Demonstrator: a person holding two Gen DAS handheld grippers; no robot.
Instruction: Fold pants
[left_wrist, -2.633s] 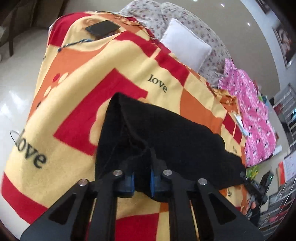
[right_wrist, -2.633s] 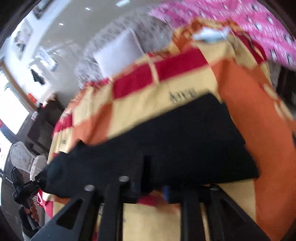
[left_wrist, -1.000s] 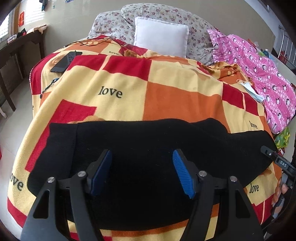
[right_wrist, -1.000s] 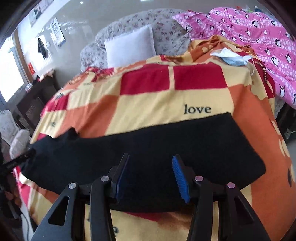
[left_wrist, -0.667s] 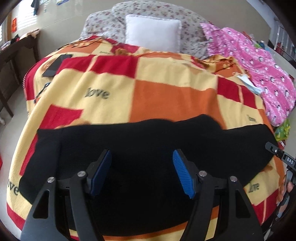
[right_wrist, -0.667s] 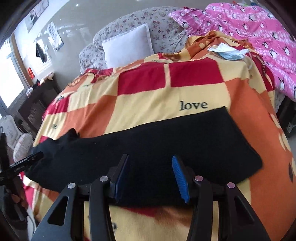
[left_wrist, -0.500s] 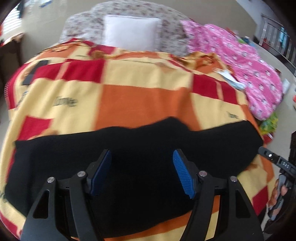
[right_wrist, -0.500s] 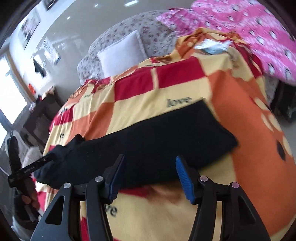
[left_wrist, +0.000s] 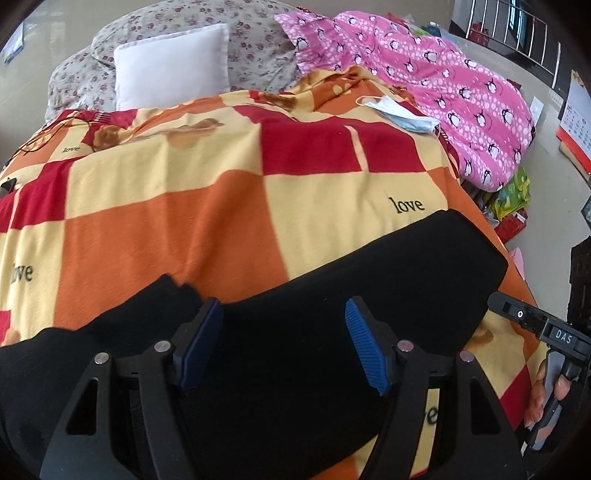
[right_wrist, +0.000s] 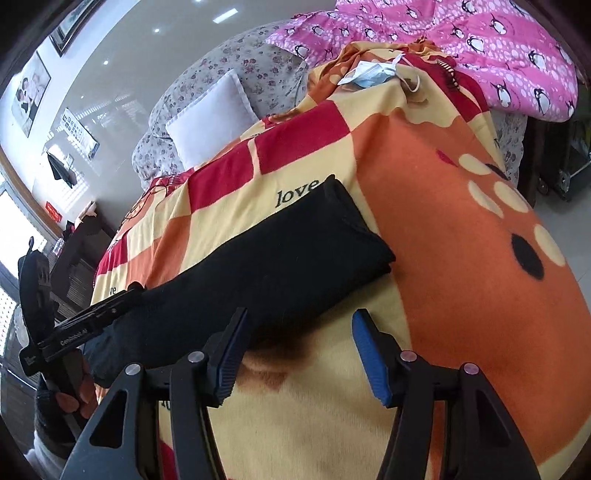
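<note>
The black pants lie as a long folded strip across the front of the checkered "love" blanket. My left gripper hovers over the middle of the strip, open, its blue pads wide apart and gripping nothing. In the right wrist view the pants run from lower left to their folded end at the upper right. My right gripper hangs at their near edge, its jaws opening, with only blanket and the pants' edge between them. Each view shows the other gripper in a hand at the frame's side.
A white pillow leans on a floral cushion at the bed's head. A pink penguin quilt lies far right, with a face mask beside it. The blanket drops over the bed's edge on the right, towards the floor.
Both grippers, shut on the pants at first, let go and stand open. The left one slid right along the strip. The right one's jaws widened as it rolled and drew back to the near edge.
</note>
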